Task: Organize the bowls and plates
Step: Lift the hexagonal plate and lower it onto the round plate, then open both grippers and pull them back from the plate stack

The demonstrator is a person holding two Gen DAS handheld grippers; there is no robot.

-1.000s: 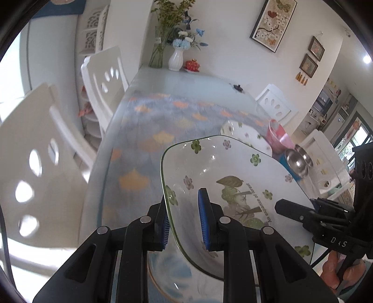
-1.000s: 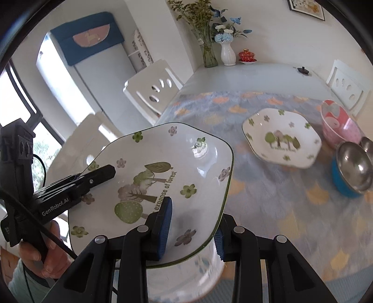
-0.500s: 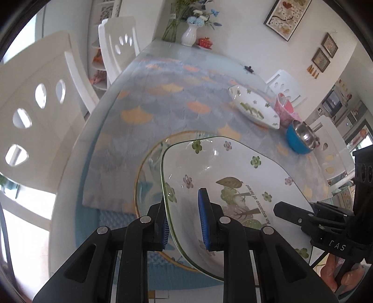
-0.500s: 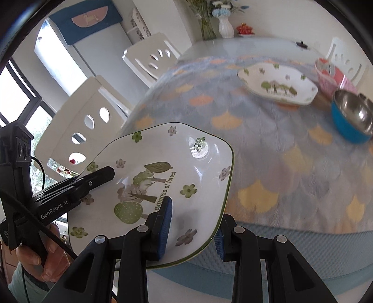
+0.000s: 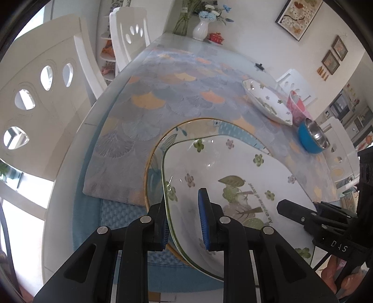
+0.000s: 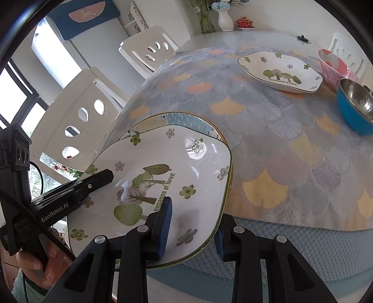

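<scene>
Both grippers hold one white square forest plate point(image 5: 235, 177) point(image 6: 163, 177) by opposite rims. My left gripper point(image 5: 184, 223) is shut on its left rim; my right gripper point(image 6: 193, 223) is shut on its right rim. The plate hangs just above a round gold-rimmed blue-patterned plate point(image 5: 223, 130) point(image 6: 186, 120) lying at the near table edge; whether they touch I cannot tell. A second forest plate point(image 5: 265, 100) point(image 6: 279, 70) sits farther back on the right. Beside it stand a pink bowl point(image 5: 298, 109) point(image 6: 335, 67) and a blue bowl with steel lining point(image 5: 312, 137) point(image 6: 356, 107).
A patterned cloth point(image 5: 163, 98) point(image 6: 291, 151) covers the table, with a blue mat point(image 6: 291, 251) at the near edge. White chairs point(image 5: 46, 93) point(image 6: 93, 111) stand along the left side. A vase of flowers point(image 5: 201, 25) and a red pot point(image 6: 243, 22) sit at the far end.
Both grippers have carried the forest plate back toward the near table edge and lowered it over the round gold-rimmed plate. Both grips are unchanged.
</scene>
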